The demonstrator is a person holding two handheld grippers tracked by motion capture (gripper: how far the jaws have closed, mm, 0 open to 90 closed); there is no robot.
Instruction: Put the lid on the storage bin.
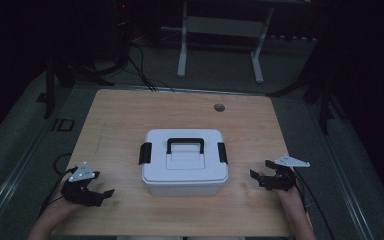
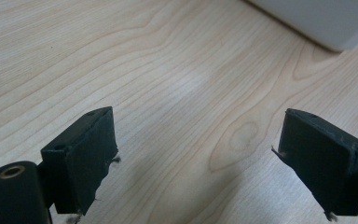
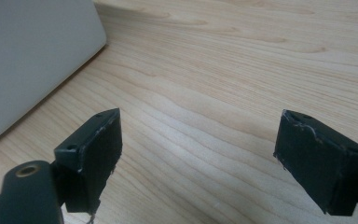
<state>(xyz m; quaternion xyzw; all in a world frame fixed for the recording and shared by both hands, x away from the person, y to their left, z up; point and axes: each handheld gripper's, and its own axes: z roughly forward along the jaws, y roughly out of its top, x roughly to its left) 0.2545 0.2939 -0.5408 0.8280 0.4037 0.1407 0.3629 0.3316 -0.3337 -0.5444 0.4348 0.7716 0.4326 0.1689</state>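
High view: a white storage box (image 1: 185,162) sits near the middle of the wooden counter (image 1: 115,115), lid on, with a black carry handle (image 1: 185,145) lying flat on top and a black latch on each short side, the left latch (image 1: 145,153) and the right latch (image 1: 222,152). The left gripper (image 1: 105,192) rests on the counter near the box's left front corner; the right gripper (image 1: 260,172) rests near its right front corner. Neither touches the box. A small round grommet (image 1: 219,107) lies farther back.

Left gripper view: the jaws stand wide apart with bare wood grain between them; a corner of the box shows at the upper right, apart from the gripper (image 2: 196,154).

Right gripper view: the jaws are likewise spread and empty; the box wall fills the upper left, just beside the gripper (image 3: 198,154) but not in contact.

Judged step: approach to the box, probably toward the side latches. To do it well, each gripper should rise off the counter to latch height, turn so its jaws bracket the latch, and close in squarely from the side. Working both sides evenly would keep the light box from sliding or tipping.
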